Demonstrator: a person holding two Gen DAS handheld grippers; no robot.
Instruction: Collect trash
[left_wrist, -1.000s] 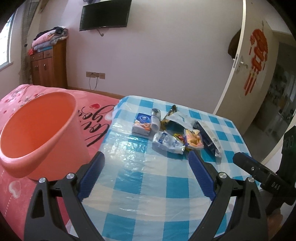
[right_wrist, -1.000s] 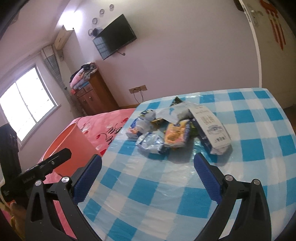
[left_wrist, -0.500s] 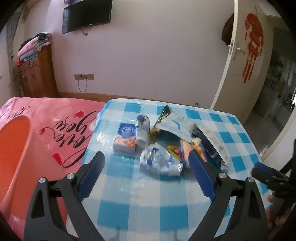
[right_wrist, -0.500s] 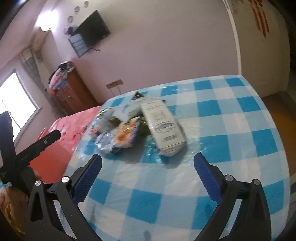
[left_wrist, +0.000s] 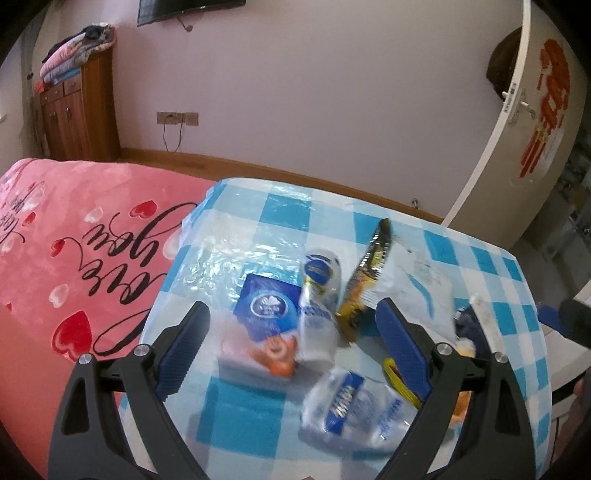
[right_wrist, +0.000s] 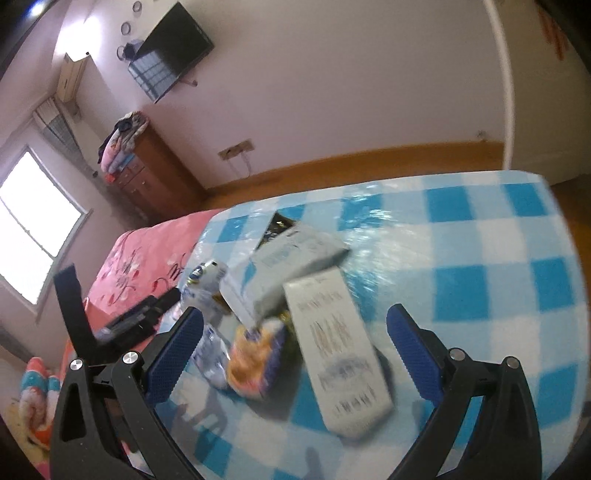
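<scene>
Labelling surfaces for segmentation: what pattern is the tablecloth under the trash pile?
Blue-and-white checked plastic tablecloth, glossy; clearest in the right wrist view.

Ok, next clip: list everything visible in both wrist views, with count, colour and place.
table: 1, blue-white check cloth, centre
blue carton: 1, blue and orange, left of pile
small bottle: 1, white-blue, beside carton
gold wrapper: 1, gold-black, behind bottle
clear bag: 1, clear-blue, front of pile
long box: 1, white, right of pile
grey pouch: 1, pale grey, behind long box
snack packet: 1, orange-purple, left of long box
blanket: 1, pink, left of table
left gripper: open
right gripper: open
</scene>
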